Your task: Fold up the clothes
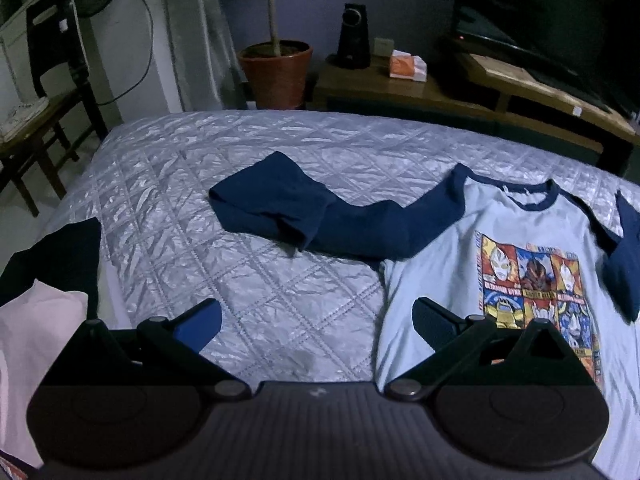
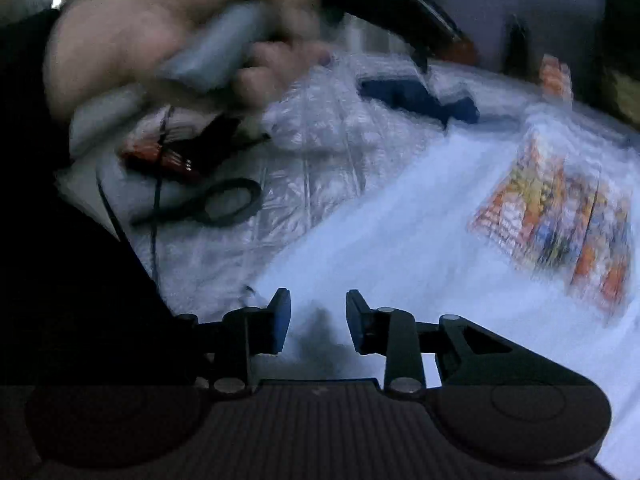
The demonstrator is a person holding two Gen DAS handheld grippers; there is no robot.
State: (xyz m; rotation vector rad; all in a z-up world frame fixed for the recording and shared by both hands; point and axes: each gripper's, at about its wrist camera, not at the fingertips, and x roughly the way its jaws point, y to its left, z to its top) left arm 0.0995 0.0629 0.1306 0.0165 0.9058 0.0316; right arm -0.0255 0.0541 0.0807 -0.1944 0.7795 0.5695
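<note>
The bed (image 1: 240, 184) fills most of what I see, spread with a shiny grey quilted cover. On its right side lies the shirt (image 1: 448, 272), face up: pale blue body, navy collar and navy sleeves, a bright printed panel (image 1: 536, 280) of cartoon figures on the chest. One long sleeve (image 1: 280, 208) stretches out to the left across the quilt, its end doubled back on itself in a loose bunch; the other sleeve (image 1: 624, 256) hangs at the right edge of my left view. At the bed's near left corner sit a dark cloth (image 1: 60, 256) and a pink one (image 1: 36, 344), touching each other.

Behind the bed stand a wooden chair (image 1: 40, 120) on the left, a plant pot (image 1: 276, 72) in the middle and a low wooden worktop (image 1: 400, 88) to the right with a black speaker (image 1: 354, 36) and a small orange-and-white pack (image 1: 408, 65) on it.

My left tongs (image 1: 316, 322) stand wide open above the quilt, one finger over the shirt's left hem, nothing between them. My right tongs (image 2: 318, 320) are partly open over the pale cloth of the shirt (image 2: 400, 232); the pads press on nothing. That view is blurred, yet my left hand (image 2: 160, 40) shows up top, wrapped round a grey handle
</note>
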